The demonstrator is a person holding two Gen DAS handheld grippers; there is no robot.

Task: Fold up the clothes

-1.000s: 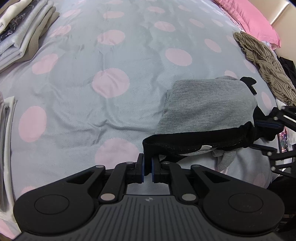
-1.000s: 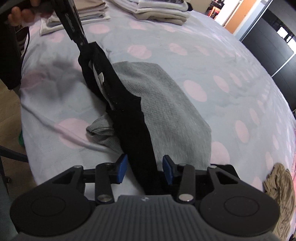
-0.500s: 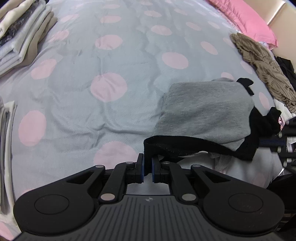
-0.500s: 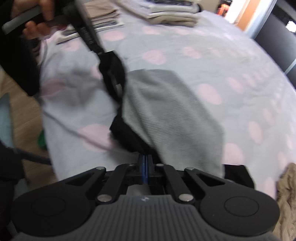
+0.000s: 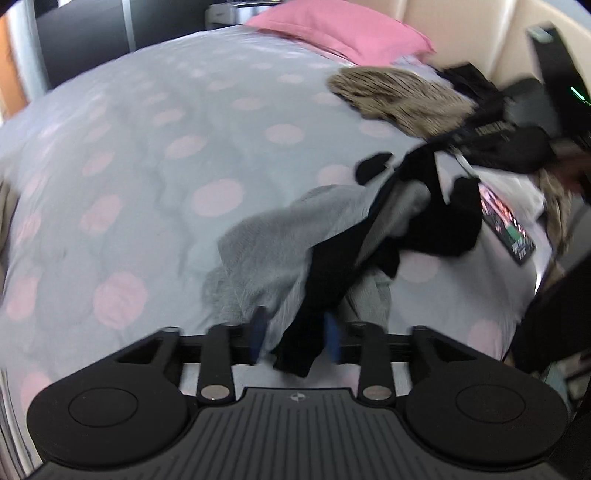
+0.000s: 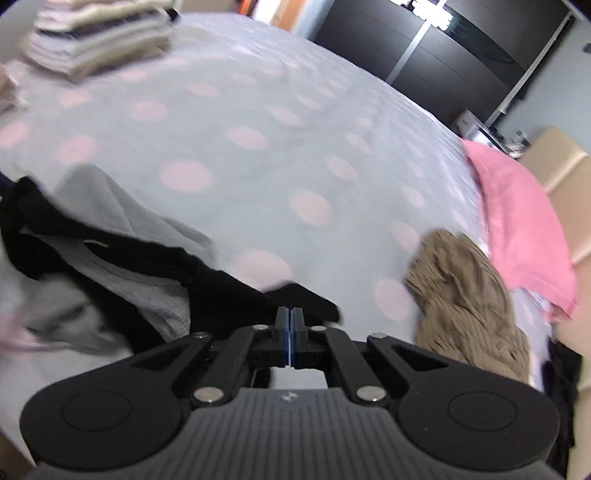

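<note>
A grey garment with a black band (image 5: 280, 236) lies crumpled on the grey bedspread with pink dots (image 5: 155, 155). My left gripper (image 5: 295, 334) is open, its blue pads either side of the black band, which hangs loose between them. My right gripper (image 6: 290, 317) is shut on the black band (image 6: 236, 291) of the same garment, holding it stretched up off the bed. The grey part (image 6: 122, 218) trails to the left in the right wrist view. The views are blurred.
A brown knitted garment (image 5: 399, 99) lies at the bed's far right, also in the right wrist view (image 6: 469, 295). A pink pillow (image 5: 340, 33) lies behind it. A stack of folded clothes (image 6: 99, 37) sits at the far corner. Dark clothes (image 5: 506, 144) lie at the right.
My left gripper has opened and swung to face the pillow. My right gripper, open a second ago, has shut on the black band and lifted it rightward.
</note>
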